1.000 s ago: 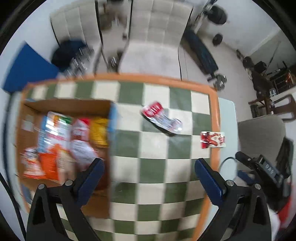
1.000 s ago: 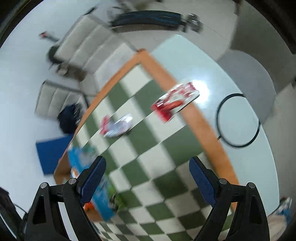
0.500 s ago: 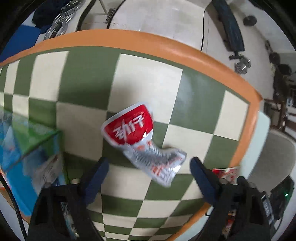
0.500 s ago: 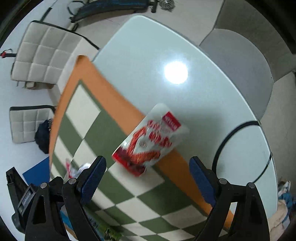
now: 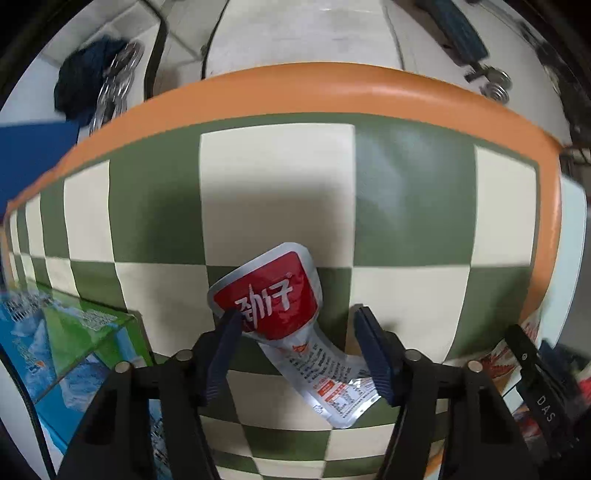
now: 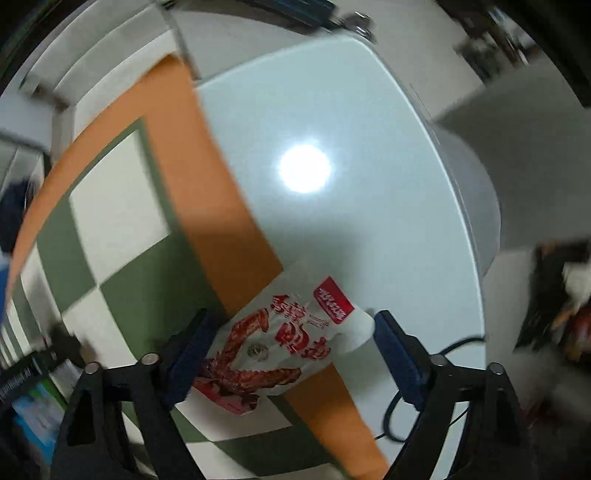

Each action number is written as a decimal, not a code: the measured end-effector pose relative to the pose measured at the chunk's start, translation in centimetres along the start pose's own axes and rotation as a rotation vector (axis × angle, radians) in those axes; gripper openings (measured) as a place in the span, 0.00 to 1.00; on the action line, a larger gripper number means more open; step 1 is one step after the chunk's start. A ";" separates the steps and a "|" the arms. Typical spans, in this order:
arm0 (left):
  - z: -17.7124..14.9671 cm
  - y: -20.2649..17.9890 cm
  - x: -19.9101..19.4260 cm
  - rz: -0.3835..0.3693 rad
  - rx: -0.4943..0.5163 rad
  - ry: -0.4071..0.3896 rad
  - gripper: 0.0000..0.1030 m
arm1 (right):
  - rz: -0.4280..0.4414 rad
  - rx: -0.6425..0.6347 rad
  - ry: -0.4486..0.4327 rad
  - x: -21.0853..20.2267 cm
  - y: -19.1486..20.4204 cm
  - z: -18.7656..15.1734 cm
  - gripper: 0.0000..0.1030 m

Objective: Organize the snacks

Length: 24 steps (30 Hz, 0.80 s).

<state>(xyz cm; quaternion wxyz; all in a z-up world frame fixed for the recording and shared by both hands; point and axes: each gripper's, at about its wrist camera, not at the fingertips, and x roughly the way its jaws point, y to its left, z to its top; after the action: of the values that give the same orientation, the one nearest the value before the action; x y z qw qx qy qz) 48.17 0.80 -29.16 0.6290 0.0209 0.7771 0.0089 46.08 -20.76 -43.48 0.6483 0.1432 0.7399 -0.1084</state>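
Note:
A silver packet with a red label lies on the green-and-cream checked mat. My left gripper points down over it, jaws closing, with the packet between them. The left pad is at the packet's edge and the right pad stands apart from it. A white packet printed with red lies across the mat's orange border and the pale tabletop. My right gripper straddles that packet, jaws closing, and the pads do not visibly press it.
A box with a blue and green printed side stands to the left of the silver packet. A black cable loops on the tabletop near the right fingers. Pale cushioned chairs stand beyond the table's far edge.
Both grippers have come down close over the table, each now straddling a packet. Both pairs of jaws have narrowed. The packets have not moved.

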 end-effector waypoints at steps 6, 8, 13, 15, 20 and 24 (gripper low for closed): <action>-3.6 -1.7 0.3 0.041 0.138 -0.039 0.47 | -0.030 -0.180 -0.021 -0.5 1.7 -2.4 0.57; -4.7 -2.4 0.6 0.047 0.163 -0.046 0.47 | -0.051 -0.248 -0.008 -0.3 2.1 -3.5 0.57; -6.5 -2.4 0.6 0.007 0.158 -0.019 0.47 | 0.035 -0.178 0.051 0.0 1.0 -4.7 0.59; -6.7 -1.2 0.3 -0.079 0.083 0.016 0.47 | 0.113 -0.086 0.064 -0.2 -0.1 -5.2 0.68; -7.3 1.5 0.4 -0.216 -0.059 0.081 0.48 | 0.271 0.110 0.102 0.6 -2.3 -6.9 0.71; -7.5 2.7 2.9 -0.286 -0.185 0.199 0.49 | 0.263 0.154 0.092 0.8 -2.2 -7.1 0.76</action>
<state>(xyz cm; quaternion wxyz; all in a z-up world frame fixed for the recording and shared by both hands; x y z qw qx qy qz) 40.31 3.72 -30.36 0.5430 -0.1486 0.8264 -0.0070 38.64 -20.26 -43.36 0.6095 0.2930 0.7330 -0.0725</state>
